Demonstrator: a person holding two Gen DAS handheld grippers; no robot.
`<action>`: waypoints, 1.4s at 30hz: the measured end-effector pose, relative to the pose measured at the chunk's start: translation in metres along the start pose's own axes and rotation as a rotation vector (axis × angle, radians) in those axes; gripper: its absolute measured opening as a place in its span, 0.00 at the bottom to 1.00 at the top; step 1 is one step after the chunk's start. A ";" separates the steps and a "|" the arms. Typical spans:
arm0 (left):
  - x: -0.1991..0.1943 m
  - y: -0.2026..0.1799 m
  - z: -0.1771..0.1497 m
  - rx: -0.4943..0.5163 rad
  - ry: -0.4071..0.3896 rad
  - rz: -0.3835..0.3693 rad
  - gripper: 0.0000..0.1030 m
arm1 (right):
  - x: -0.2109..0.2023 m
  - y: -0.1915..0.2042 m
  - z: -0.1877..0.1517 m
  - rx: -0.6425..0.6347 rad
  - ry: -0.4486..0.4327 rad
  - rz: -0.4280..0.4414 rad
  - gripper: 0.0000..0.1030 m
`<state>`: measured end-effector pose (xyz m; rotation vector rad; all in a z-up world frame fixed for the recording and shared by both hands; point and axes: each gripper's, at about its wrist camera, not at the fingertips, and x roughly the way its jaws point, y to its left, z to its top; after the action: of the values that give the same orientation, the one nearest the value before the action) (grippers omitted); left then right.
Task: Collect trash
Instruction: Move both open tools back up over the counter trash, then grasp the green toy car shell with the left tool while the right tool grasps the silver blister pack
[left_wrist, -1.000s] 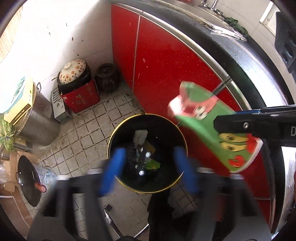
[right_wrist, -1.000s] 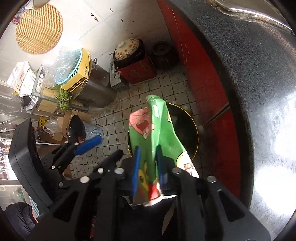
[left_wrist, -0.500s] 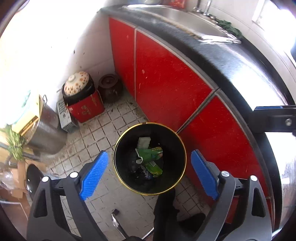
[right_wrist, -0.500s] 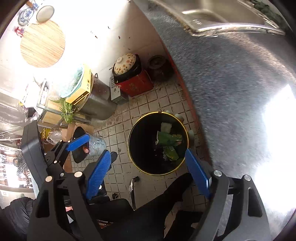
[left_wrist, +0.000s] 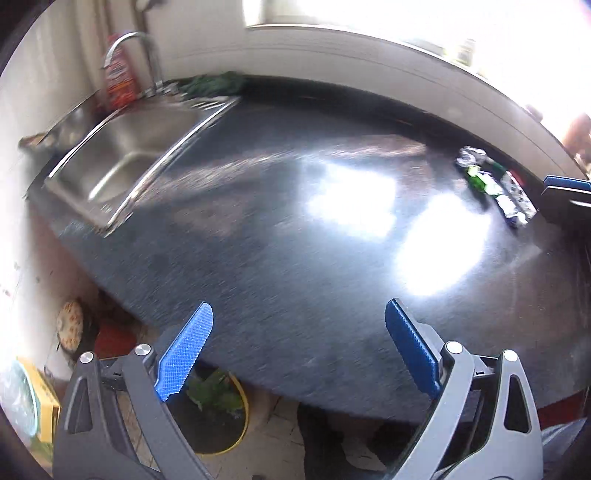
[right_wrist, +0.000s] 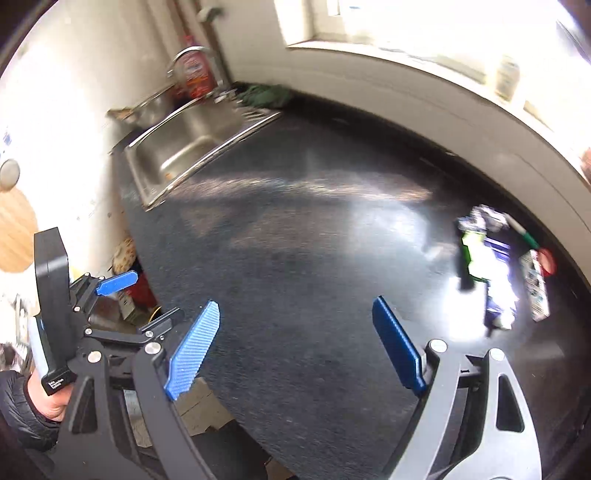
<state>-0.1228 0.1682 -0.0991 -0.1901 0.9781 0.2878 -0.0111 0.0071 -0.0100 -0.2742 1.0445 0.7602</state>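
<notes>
Both grippers are open and empty above the dark speckled countertop (left_wrist: 295, 240). My left gripper (left_wrist: 299, 354) has its blue pads wide apart near the counter's front edge. My right gripper (right_wrist: 295, 350) is also wide open; the left gripper (right_wrist: 114, 284) shows at its left. A cluster of wrappers and small packets (left_wrist: 495, 184) lies at the far right of the counter; in the right wrist view it (right_wrist: 495, 266) is ahead and to the right. The black bin with a yellow rim (left_wrist: 218, 417) stands on the floor below the counter edge, with green trash inside.
A steel sink (left_wrist: 125, 147) with a tap and a red bottle (left_wrist: 120, 79) sits at the far left of the counter. A green cloth (left_wrist: 218, 83) lies behind it. Pots and boxes (left_wrist: 70, 325) stand on the floor at left. A bright window is behind the counter.
The right gripper let the green wrapper drop into the bin and opened. Both grippers then swung up from the bin to face the countertop.
</notes>
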 end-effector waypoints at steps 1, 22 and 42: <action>0.002 -0.021 0.011 0.036 -0.006 -0.032 0.89 | -0.009 -0.020 -0.007 0.034 -0.016 -0.032 0.80; 0.009 -0.227 0.062 0.297 0.036 -0.188 0.89 | -0.096 -0.209 -0.123 0.380 -0.104 -0.243 0.80; 0.152 -0.290 0.140 0.114 0.198 -0.053 0.89 | -0.003 -0.305 -0.080 0.284 0.051 -0.185 0.80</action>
<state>0.1610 -0.0425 -0.1416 -0.1423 1.1807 0.1664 0.1419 -0.2568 -0.0903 -0.1443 1.1426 0.4338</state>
